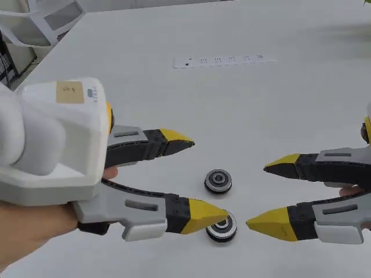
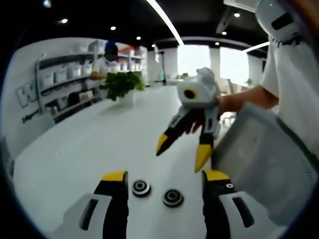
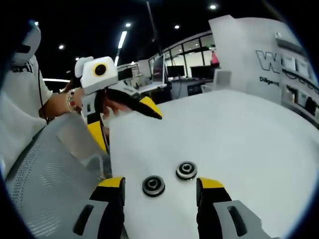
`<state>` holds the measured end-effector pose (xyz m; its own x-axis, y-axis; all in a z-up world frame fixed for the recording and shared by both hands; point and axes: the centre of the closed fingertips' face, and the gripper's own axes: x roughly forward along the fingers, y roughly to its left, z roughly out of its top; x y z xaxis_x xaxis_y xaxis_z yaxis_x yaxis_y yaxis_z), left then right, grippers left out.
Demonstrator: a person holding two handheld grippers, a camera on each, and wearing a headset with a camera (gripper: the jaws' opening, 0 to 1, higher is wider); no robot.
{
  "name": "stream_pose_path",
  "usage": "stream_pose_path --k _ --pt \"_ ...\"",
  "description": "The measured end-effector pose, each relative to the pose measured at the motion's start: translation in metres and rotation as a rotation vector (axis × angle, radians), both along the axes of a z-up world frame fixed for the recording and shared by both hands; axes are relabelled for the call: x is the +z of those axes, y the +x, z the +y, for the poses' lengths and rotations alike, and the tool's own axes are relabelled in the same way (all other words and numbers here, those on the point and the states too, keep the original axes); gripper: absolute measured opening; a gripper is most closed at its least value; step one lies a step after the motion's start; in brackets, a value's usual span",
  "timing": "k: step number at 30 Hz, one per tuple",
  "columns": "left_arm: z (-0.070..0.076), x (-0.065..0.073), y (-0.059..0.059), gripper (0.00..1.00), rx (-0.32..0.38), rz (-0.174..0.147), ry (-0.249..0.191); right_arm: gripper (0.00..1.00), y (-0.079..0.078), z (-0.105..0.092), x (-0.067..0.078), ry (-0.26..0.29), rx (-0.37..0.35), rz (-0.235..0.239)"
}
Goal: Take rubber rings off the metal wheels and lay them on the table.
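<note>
Two small metal wheels with dark rubber rings lie flat on the white table (image 1: 278, 104): a far wheel (image 1: 218, 181) (image 2: 141, 188) (image 3: 186, 170) and a near wheel (image 1: 222, 227) (image 2: 173, 197) (image 3: 153, 185). My left gripper (image 1: 206, 175) (image 2: 165, 176) (image 3: 127, 128) comes in from the left, open, its near jaw tip just beside the near wheel. From the right, my right gripper (image 1: 258, 195) (image 3: 161, 182) (image 2: 179, 158) faces it, also open and holding nothing. Both wheels sit between the two grippers, untouched.
A white power strip (image 1: 223, 59) lies across the table farther back. A grey mesh chair (image 2: 259, 159) (image 3: 50, 174) stands at the near table edge by the person. A potted plant (image 2: 119, 84) sits at the table's far end.
</note>
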<state>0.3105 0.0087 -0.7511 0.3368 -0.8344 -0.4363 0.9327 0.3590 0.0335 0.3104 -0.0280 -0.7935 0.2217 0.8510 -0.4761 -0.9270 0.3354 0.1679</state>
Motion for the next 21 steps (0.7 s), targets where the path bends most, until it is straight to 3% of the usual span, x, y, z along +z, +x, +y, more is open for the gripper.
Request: stream_pose_path --k 3,8,12,18,21 --pt "-0.001 -0.004 -0.001 0.53 -0.028 -0.003 0.023 0.52 0.001 0.004 -0.002 -0.001 0.018 -0.009" --pt "-0.003 0.002 0.006 0.48 -0.027 -0.025 -0.013 0.48 0.002 0.008 -0.007 -0.005 0.040 -0.013" --pt "-0.002 -0.002 0.014 0.46 -0.033 -0.049 0.000 0.44 0.003 0.011 -0.010 -0.009 0.059 -0.019" --pt "-0.003 -0.005 0.020 0.44 -0.037 -0.023 -0.044 0.37 0.004 0.014 -0.016 -0.017 0.098 -0.032" --pt "-0.003 -0.010 0.022 0.42 -0.038 0.003 -0.053 0.35 0.001 0.016 -0.022 -0.022 0.123 -0.006"
